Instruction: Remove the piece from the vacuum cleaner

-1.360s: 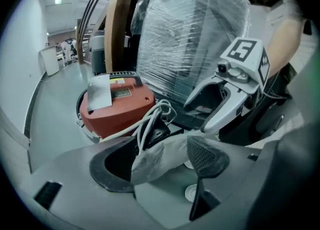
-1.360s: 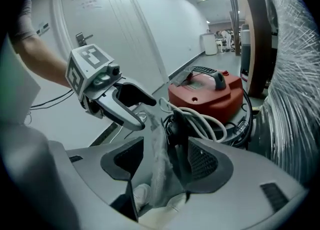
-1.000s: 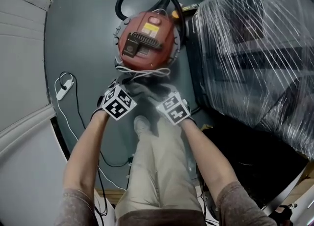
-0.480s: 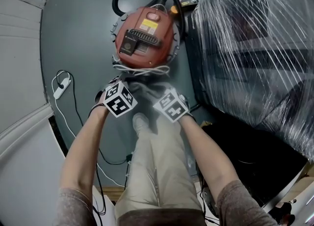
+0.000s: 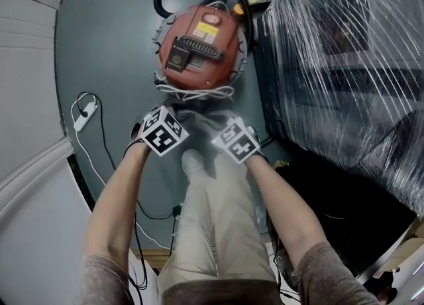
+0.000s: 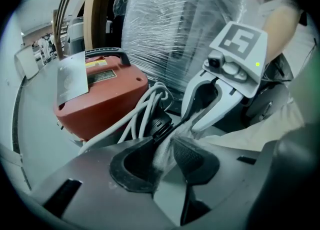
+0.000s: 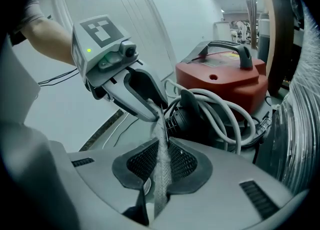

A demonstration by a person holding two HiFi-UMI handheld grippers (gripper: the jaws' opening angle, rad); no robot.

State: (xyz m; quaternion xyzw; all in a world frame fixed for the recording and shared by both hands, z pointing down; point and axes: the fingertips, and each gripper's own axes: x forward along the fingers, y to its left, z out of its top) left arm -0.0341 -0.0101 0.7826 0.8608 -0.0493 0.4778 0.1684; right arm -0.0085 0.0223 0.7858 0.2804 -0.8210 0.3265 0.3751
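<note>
R gripper [image 7: 161, 146] has just been closing and pinches the piece [image 7: 161, 174], a thin grey cloth strip, flat btwn its pads. L gripper [image 6: 162, 144] has been closing too, w/ cloth bunched btwn its pads. We read that as gripped, though less squarely. The piece runs from both tips toward the near foot of the vac [image 5: 199, 48], beside the looped cord [image 7: 220, 109].

We'd firm up both pinches first, then pull back toward us evenly, both hands together, so the cloth neither tears nor drags the cord.

Room: the film-wrapped stack [image 5: 344, 65] is close on the R, our shoe [image 5: 193, 163] is just behind the tips, and the wall [image 5: 26, 65] is well off L. Bare floor [image 5: 112, 65] lies L of the vac.
</note>
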